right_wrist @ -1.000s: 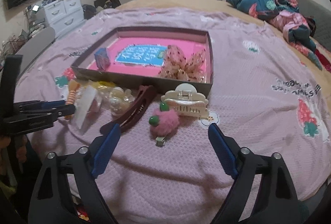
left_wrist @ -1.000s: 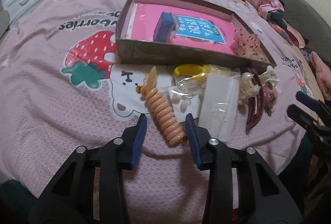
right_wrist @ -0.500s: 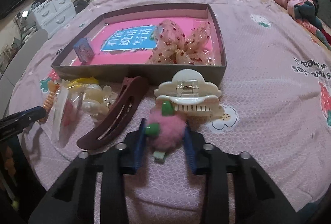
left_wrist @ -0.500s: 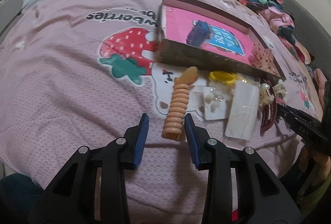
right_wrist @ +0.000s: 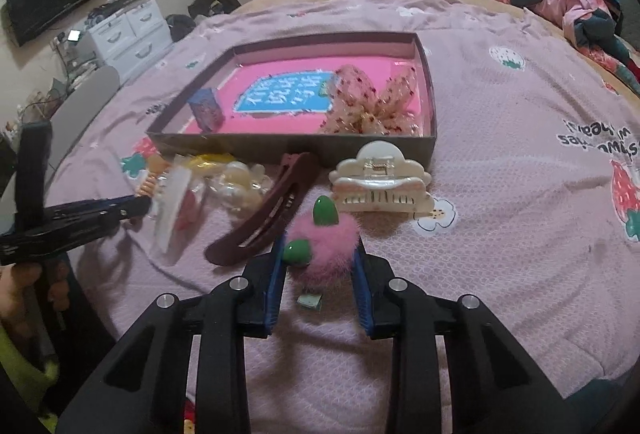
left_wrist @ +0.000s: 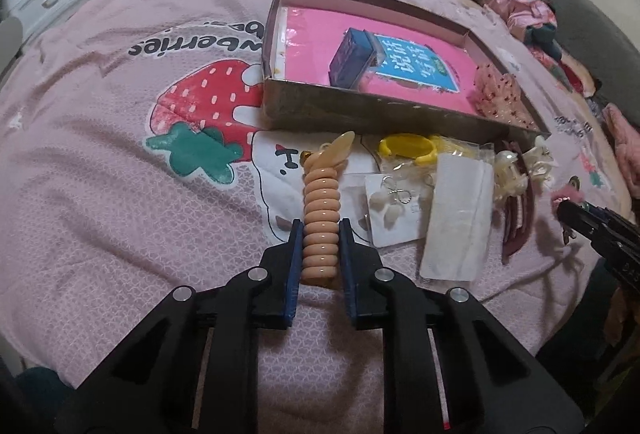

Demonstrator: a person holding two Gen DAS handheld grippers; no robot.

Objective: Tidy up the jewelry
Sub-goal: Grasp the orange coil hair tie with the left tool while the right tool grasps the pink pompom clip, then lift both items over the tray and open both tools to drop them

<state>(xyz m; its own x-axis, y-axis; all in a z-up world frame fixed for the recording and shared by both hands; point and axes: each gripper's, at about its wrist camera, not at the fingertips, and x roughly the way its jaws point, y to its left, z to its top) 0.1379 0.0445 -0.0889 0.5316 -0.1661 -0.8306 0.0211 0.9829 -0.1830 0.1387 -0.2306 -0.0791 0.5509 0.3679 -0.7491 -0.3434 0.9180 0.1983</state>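
Closing in since a second ago, our left gripper [left_wrist: 320, 234] clamps the coil tie [left_wrist: 321, 224] at center frame; our right gripper [right_wrist: 318, 254] clenches the pompom clip [right_wrist: 324, 248].

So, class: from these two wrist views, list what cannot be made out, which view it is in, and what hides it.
1. Left wrist view: the pink fuzzy clip is mostly hidden behind the right hand-held gripper.
2. Left wrist view: the dark red clip is partly covered by the cream flower clips.
3. Right wrist view: the peach spiral hair tie is mostly hidden behind the left hand-held gripper and a clear packet.
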